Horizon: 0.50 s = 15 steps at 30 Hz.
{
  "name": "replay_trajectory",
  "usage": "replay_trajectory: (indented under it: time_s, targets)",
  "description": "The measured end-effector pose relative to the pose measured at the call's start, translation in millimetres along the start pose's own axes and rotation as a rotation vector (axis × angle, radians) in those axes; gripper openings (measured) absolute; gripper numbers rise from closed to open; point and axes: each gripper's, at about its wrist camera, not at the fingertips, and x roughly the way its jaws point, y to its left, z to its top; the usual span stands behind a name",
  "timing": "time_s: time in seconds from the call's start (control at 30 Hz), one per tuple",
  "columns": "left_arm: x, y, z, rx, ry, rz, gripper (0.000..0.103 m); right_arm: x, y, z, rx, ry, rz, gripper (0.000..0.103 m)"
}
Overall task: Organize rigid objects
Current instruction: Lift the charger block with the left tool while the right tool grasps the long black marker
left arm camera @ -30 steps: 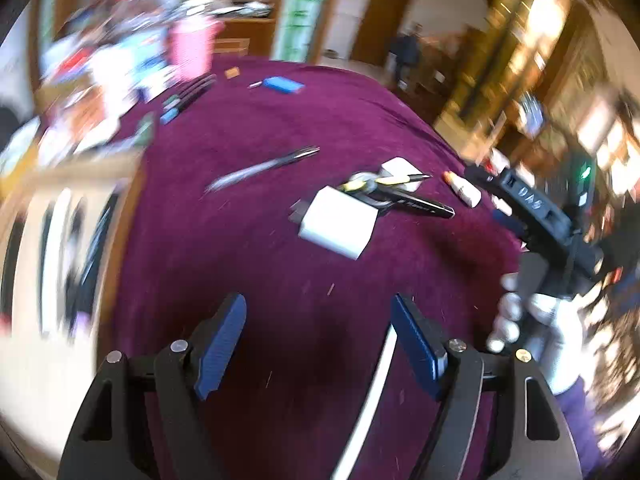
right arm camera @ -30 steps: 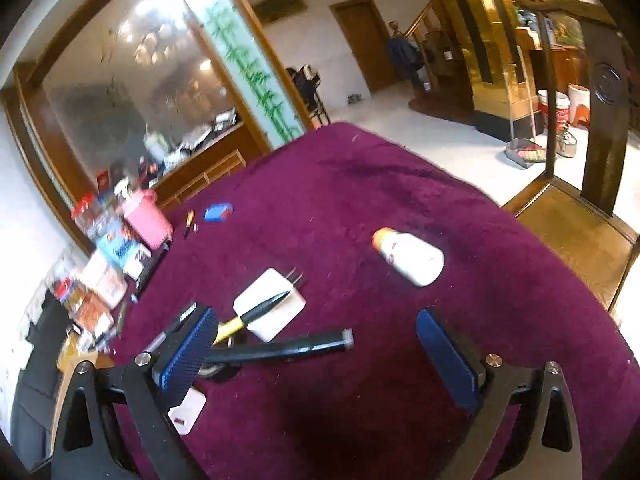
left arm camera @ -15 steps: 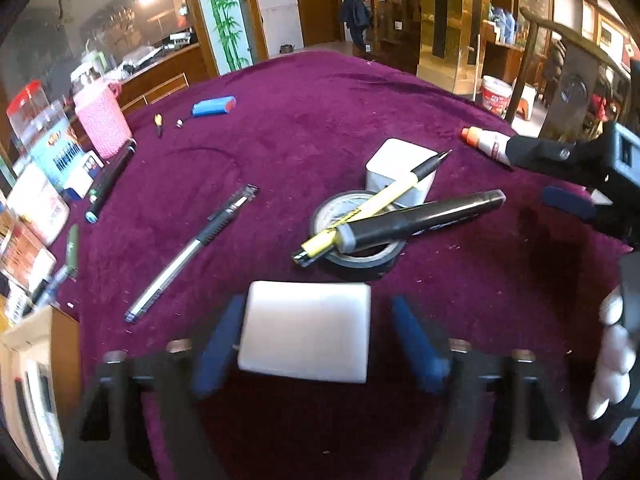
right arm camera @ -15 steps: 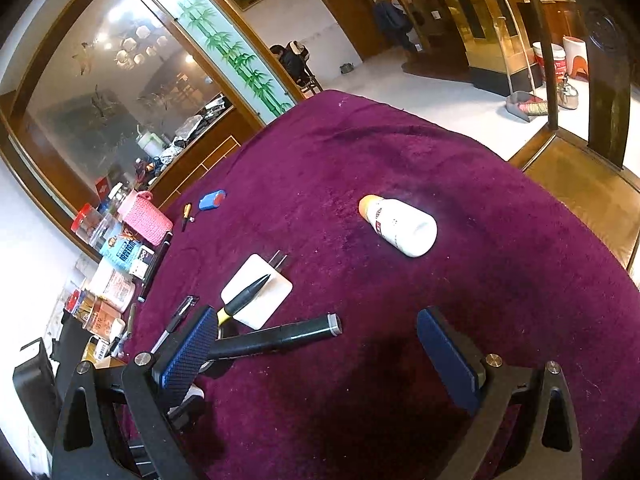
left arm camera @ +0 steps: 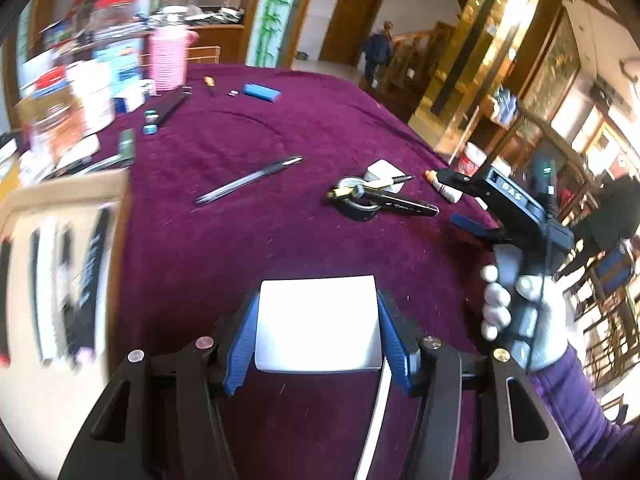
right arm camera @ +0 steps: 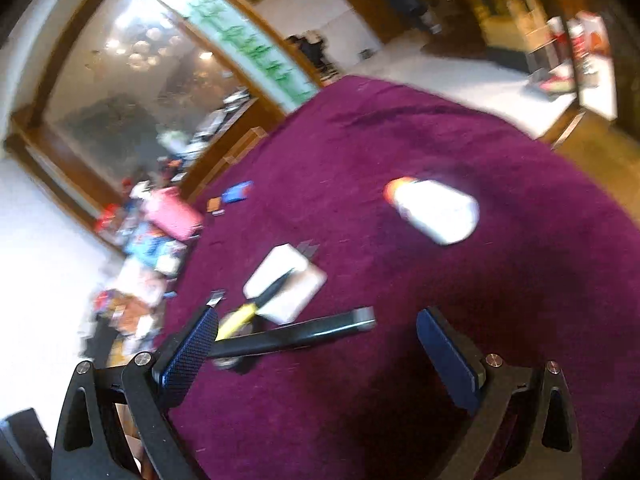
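My left gripper (left arm camera: 316,322) is shut on a white rectangular block (left arm camera: 316,320) and holds it above the purple tablecloth (left arm camera: 280,240). My right gripper (right arm camera: 316,340) is open and empty; it also shows at the right in the left wrist view (left arm camera: 472,200). In front of it lie a black marker (right arm camera: 292,336), a yellow pen (right arm camera: 240,318) across a black tape roll (left arm camera: 354,204), a white charger (right arm camera: 286,282) and a white bottle with an orange cap (right arm camera: 434,210). A silver pen (left arm camera: 248,180) lies mid-table.
A wooden tray (left arm camera: 64,192) with several pens stands at the left edge. A pink cup (left arm camera: 168,58), boxes and packets crowd the far left. A blue lighter (left arm camera: 262,92) and black case (left arm camera: 168,106) lie far back. The table edge drops off right.
My left gripper has closed on the white block and lifted it back from the tape and pens. The right gripper has stayed open, shifting slightly.
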Motion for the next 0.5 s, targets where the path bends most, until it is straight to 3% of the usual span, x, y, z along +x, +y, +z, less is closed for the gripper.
replay_trajectory:
  time_s: [0.1,0.13,0.3,0.37,0.5]
  targets:
    - [-21.8,12.8,-14.0,-0.036,-0.022,-0.001,0.055,18.0,17.0,-4.5,-0.081,0.107,0.059,0.102]
    - [-31.0,17.2,-19.9,-0.050,-0.034,0.000,0.055,24.9,24.5,-9.8,-0.096,0.180,0.148,0.102]
    - [-50.1,32.7,-31.2,-0.081,-0.059,-0.005,0.055,30.2,61.4,-47.8,-0.169,0.418,0.365,0.101]
    - [-55.5,36.2,-35.4,-0.084,-0.065,-0.016,0.055,15.7,68.3,-50.4,-0.210,0.371,0.330,0.101]
    - [-59.5,40.3,-40.9,-0.092,-0.071,-0.038,0.055,2.6,62.9,-23.5,-0.236,0.213,0.123,0.101]
